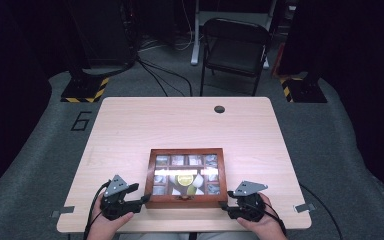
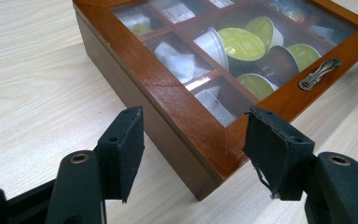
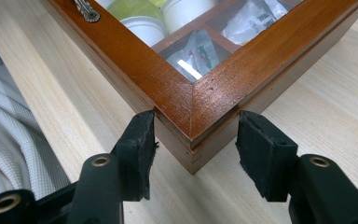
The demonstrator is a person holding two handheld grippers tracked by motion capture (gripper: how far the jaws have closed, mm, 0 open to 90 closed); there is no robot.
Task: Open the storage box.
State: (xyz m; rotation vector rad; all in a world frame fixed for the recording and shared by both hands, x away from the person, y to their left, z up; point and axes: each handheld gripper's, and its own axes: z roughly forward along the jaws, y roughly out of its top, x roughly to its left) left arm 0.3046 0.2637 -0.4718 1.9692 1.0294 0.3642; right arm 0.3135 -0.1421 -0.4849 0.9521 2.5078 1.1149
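Wooden box (image 1: 186,202) near table (image 1: 130,125) front edge, left gripper (image 2: 193,154) and right gripper (image 3: 195,156) clamping its 2 near corners.

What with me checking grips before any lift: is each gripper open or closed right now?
Left gripper: closed on a near corner of the box.
Right gripper: closed on the box's other near corner.

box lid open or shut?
Shut. The glass-paned lid lies flat on the wooden box, only a thin seam at the corner; its metal handle is untouched.
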